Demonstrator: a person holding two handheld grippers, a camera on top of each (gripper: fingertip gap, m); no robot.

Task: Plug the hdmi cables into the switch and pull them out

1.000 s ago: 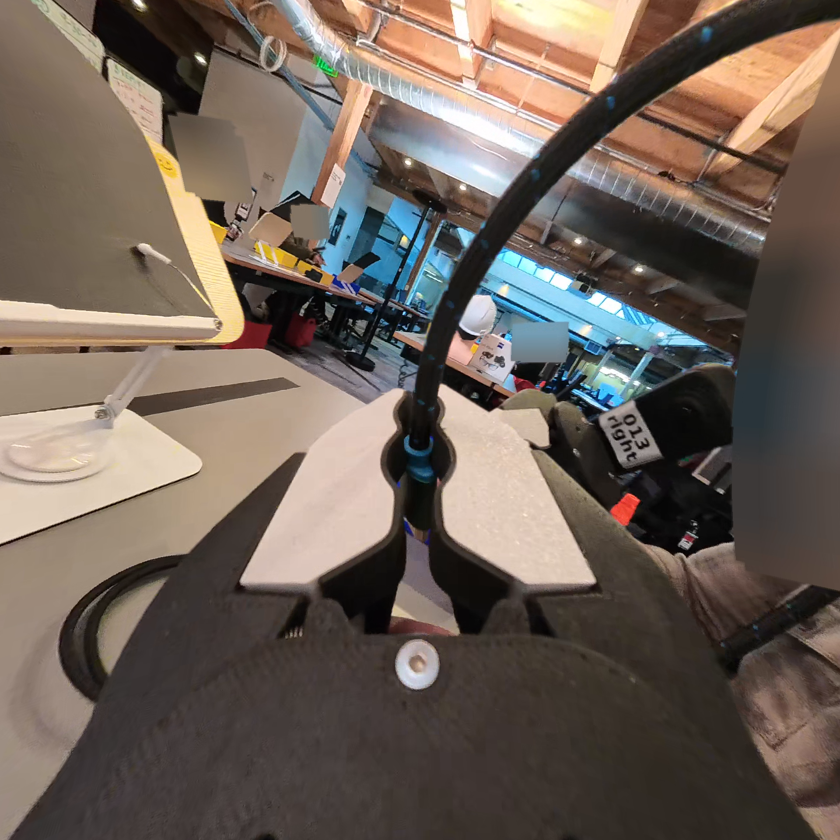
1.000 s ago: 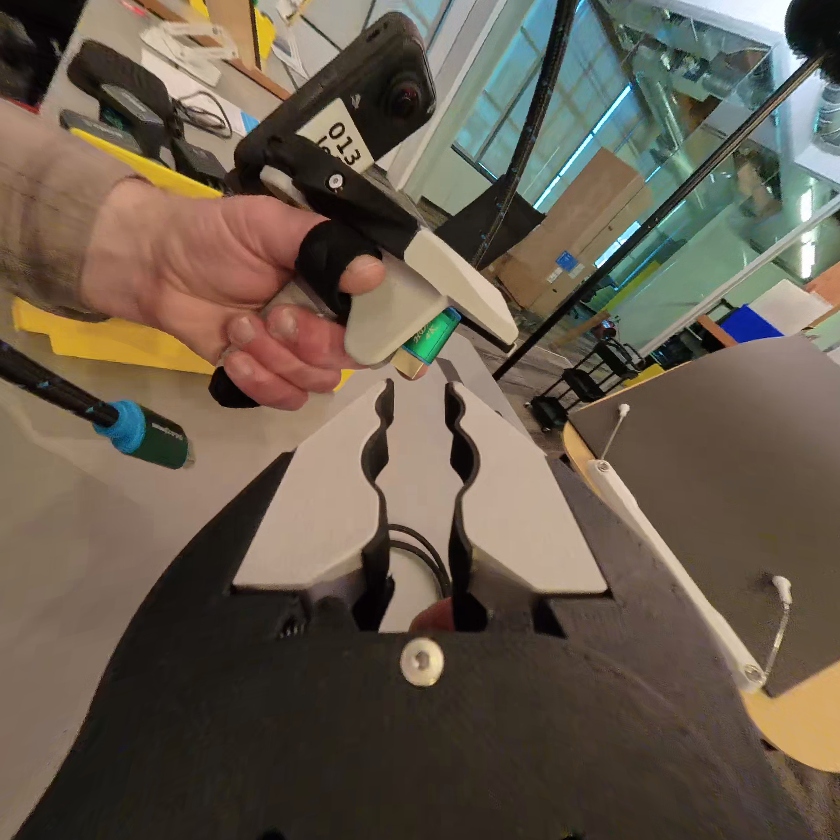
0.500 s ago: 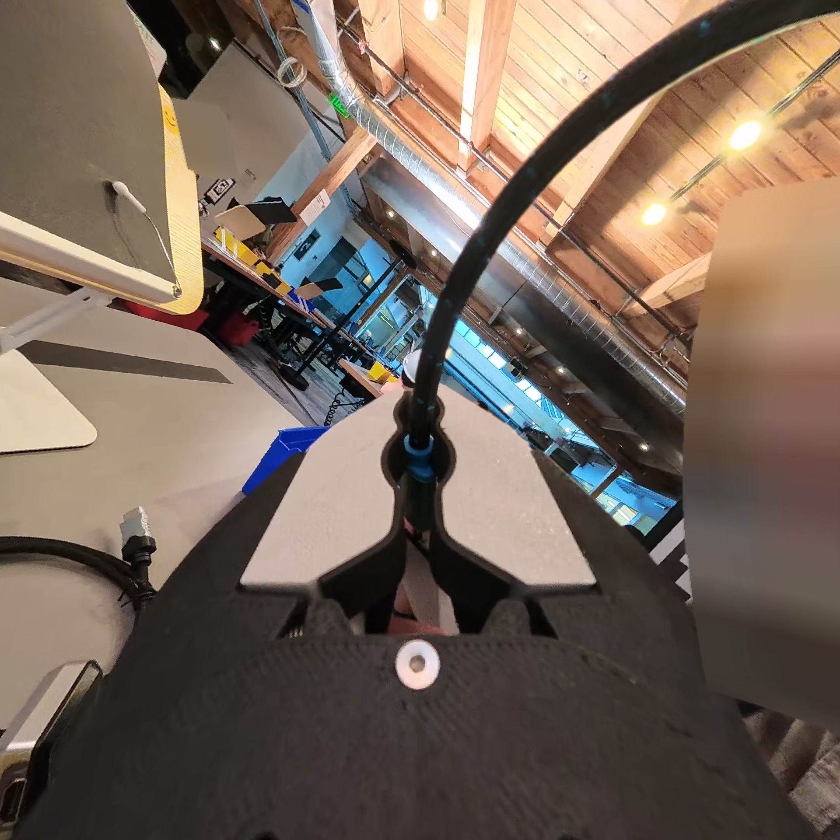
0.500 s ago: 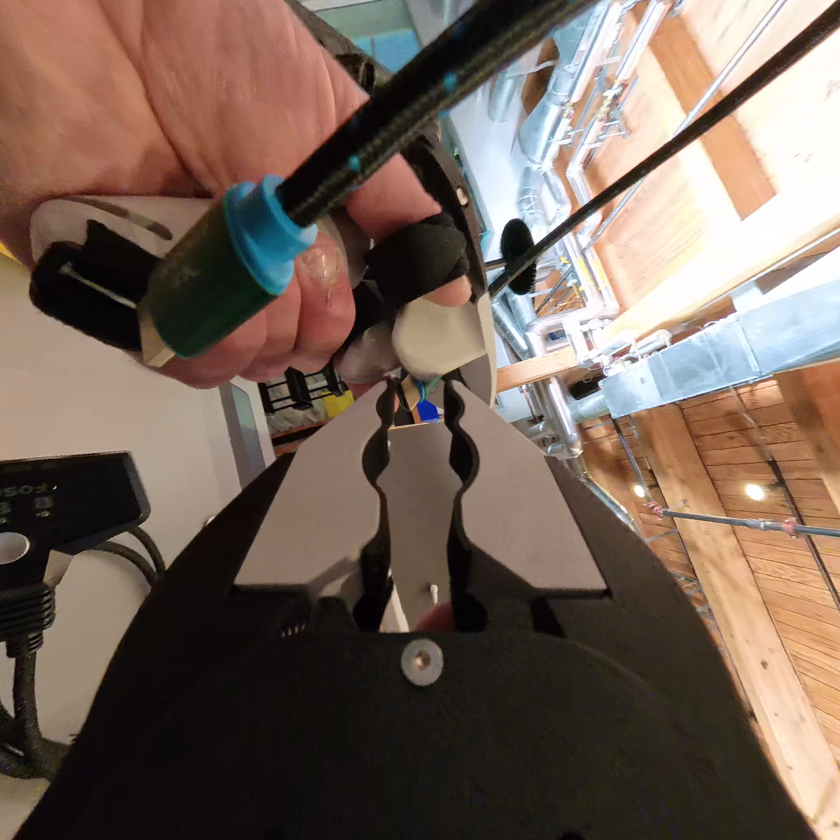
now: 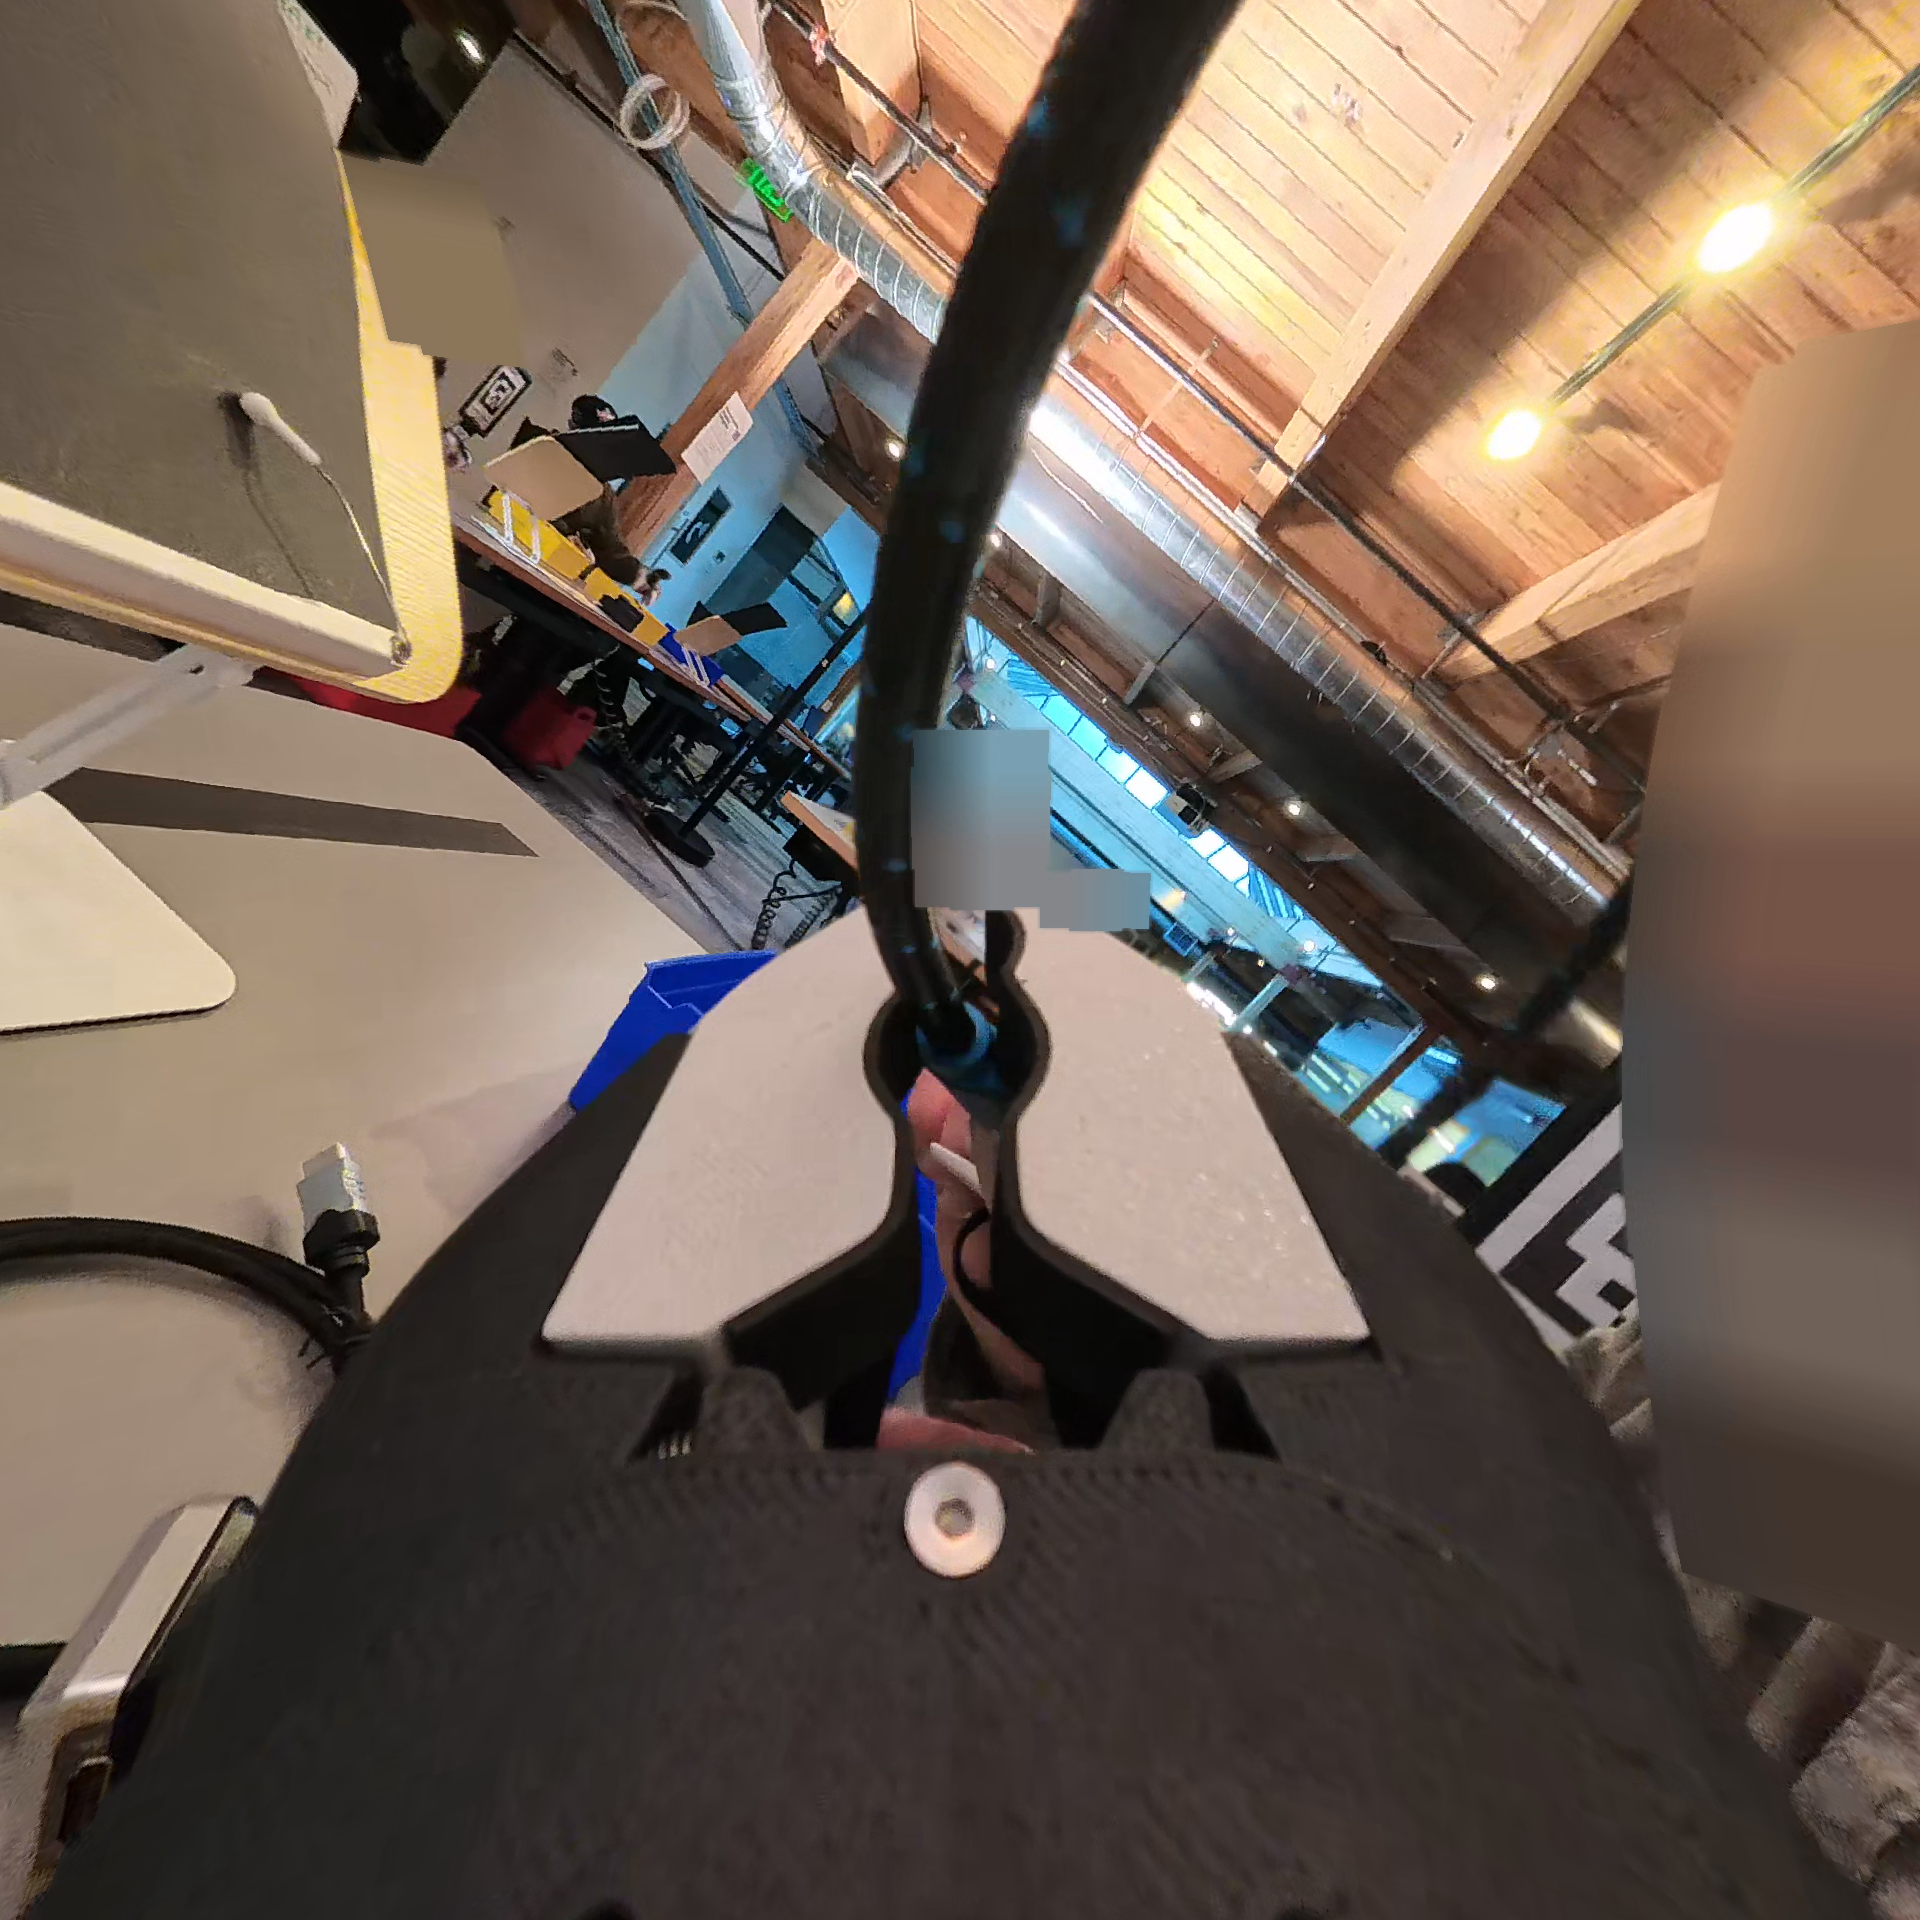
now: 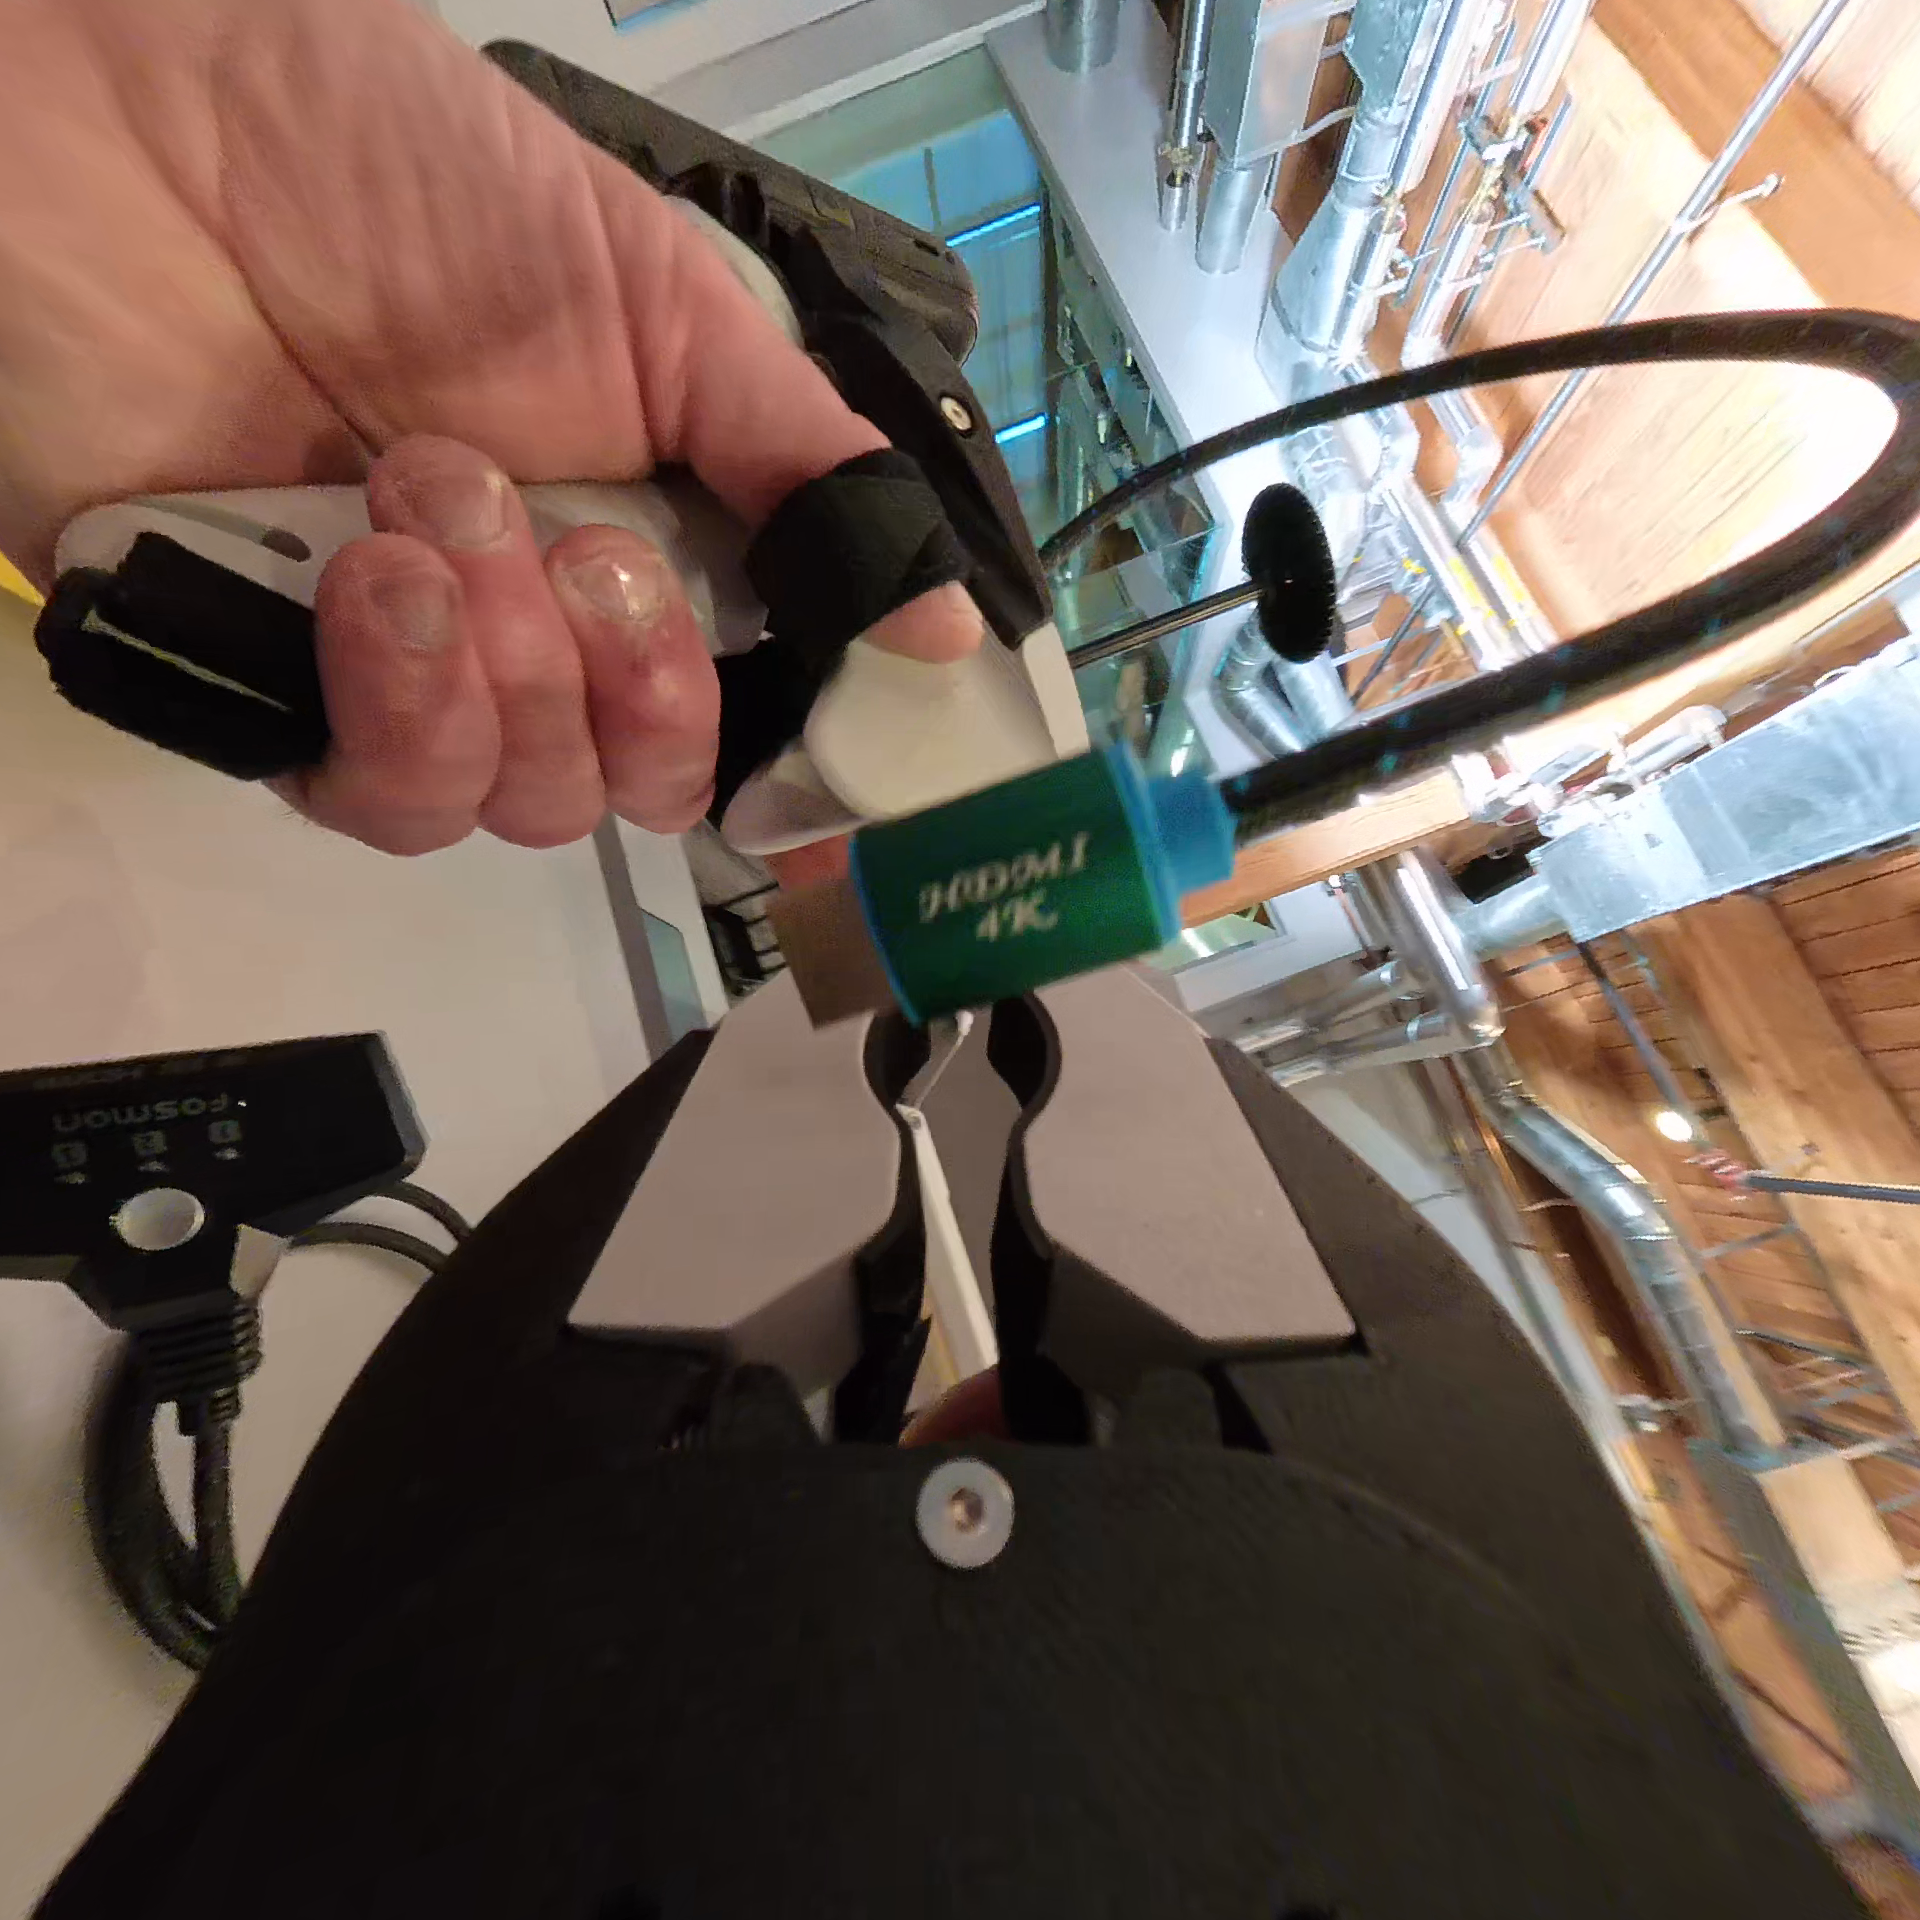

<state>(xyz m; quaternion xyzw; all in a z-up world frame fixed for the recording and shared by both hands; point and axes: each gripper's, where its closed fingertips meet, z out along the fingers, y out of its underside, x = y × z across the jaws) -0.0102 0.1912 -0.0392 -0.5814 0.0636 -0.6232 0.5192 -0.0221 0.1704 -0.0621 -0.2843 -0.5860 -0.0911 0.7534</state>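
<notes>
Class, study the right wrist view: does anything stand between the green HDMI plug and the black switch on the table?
Nothing visible does. The green HDMI plug, held by the left hand-held gripper, hangs above the switch over bare table.

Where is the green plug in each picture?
Left wrist view: only the green plug's blue collar peeks between the left hand-held gripper fingers, centre.
Right wrist view: whole green plug, centre, under that gripper's pale fingers.
Shared landmark: its black cable.

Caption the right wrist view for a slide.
Left claw holds green HDMI plug above open right claw; black switch sits left.
</notes>
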